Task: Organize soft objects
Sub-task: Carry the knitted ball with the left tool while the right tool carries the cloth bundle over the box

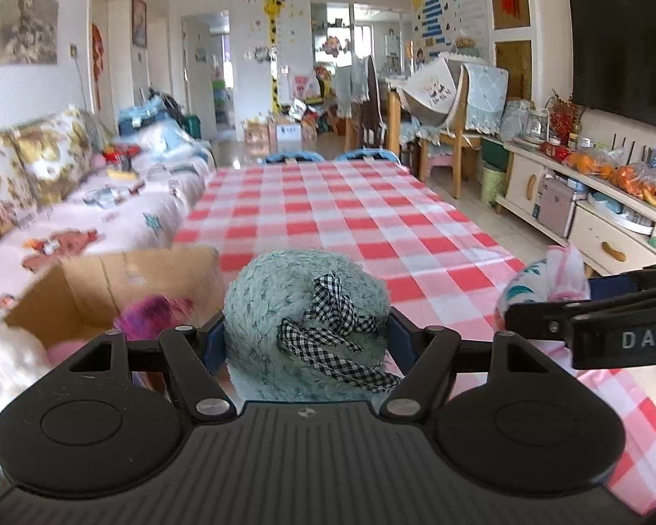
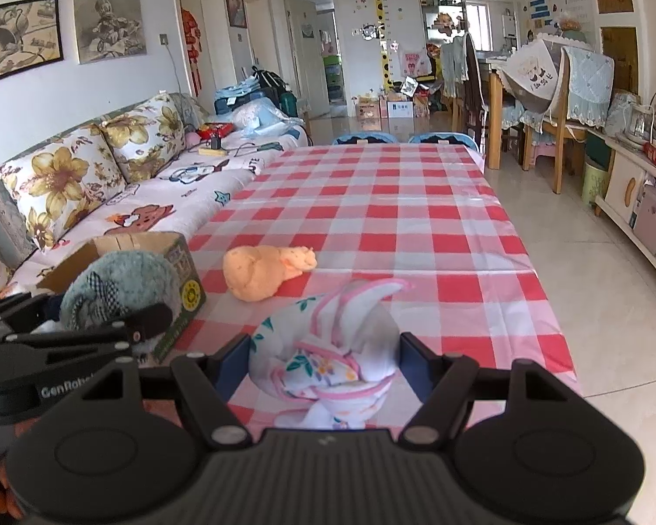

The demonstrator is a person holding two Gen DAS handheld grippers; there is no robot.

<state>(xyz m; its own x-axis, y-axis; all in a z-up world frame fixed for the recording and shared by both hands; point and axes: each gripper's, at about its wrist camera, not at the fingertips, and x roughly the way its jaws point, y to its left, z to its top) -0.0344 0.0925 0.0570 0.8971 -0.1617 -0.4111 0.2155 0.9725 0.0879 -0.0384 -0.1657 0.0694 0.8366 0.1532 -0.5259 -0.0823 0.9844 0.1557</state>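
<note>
My left gripper (image 1: pixel 304 337) is shut on a fluffy teal plush ball (image 1: pixel 293 302) with a black-and-white checked ribbon, held above the near end of the table. The same ball (image 2: pixel 113 284) shows in the right wrist view, in front of the cardboard box (image 2: pixel 179 262). My right gripper (image 2: pixel 326 358) is shut on a rolled white cloth bundle (image 2: pixel 328 350) with pink trim and a floral print, also seen at the right of the left wrist view as the bundle (image 1: pixel 542 284). An orange plush toy (image 2: pixel 262 269) lies on the red-checked tablecloth (image 2: pixel 393 218).
The open cardboard box (image 1: pixel 109 284) stands at the table's near left corner with a purple fluffy thing (image 1: pixel 153 310) inside. A sofa (image 2: pixel 109 183) with flowered cushions runs along the left. Chairs (image 2: pixel 546 131) and a low cabinet (image 1: pixel 590 201) stand on the right.
</note>
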